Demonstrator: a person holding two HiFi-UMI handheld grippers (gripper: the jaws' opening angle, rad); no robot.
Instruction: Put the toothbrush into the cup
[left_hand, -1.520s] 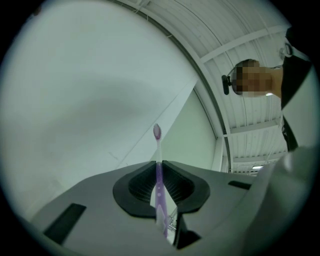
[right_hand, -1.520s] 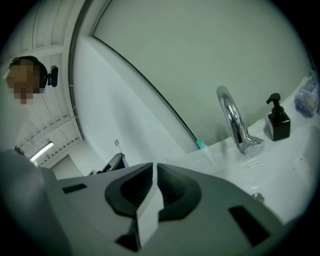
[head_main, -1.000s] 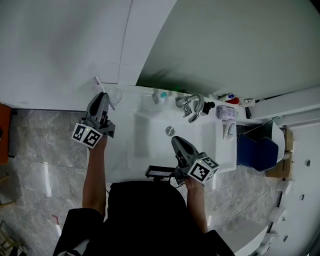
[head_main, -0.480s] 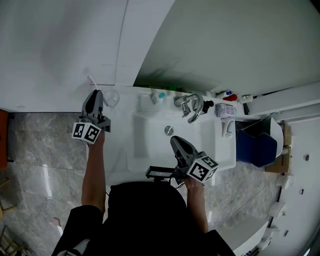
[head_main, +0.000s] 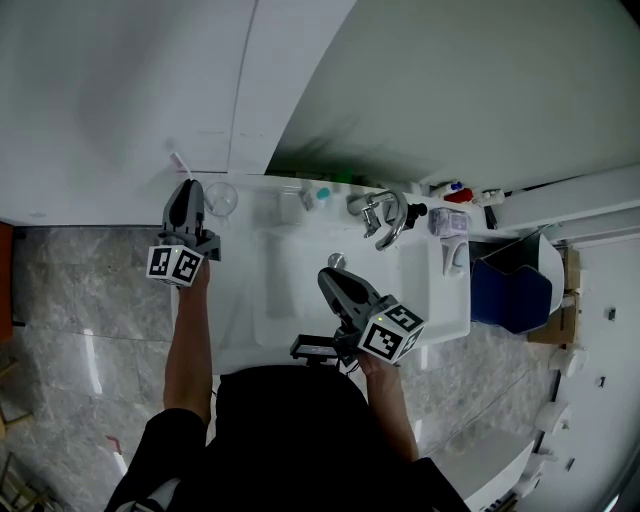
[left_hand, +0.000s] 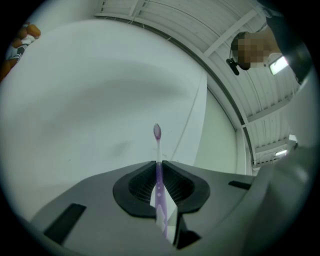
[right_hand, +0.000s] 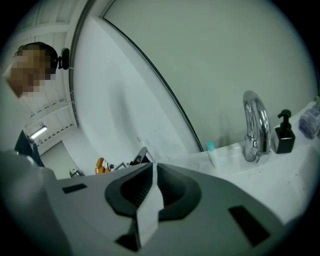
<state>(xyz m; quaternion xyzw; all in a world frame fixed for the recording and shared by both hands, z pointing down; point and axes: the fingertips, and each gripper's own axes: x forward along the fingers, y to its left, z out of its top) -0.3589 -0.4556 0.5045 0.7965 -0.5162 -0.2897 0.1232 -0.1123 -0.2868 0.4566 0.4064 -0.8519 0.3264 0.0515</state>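
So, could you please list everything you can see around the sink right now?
washbasin: one, white, centre
faucet: one, chrome, back of basin
drain: one, metal, basin floor
cup: one, clear, back left of the counter
toothbrush: one, purple and white, clamped in left tool, head up
tube: one, teal-capped, left of faucet
pump bottle: one, black, right of faucet
container: one, blue, right of basin
left tool: one, grey, shut on toothbrush, left of cup
right tool: one, grey, shut and empty, over basin
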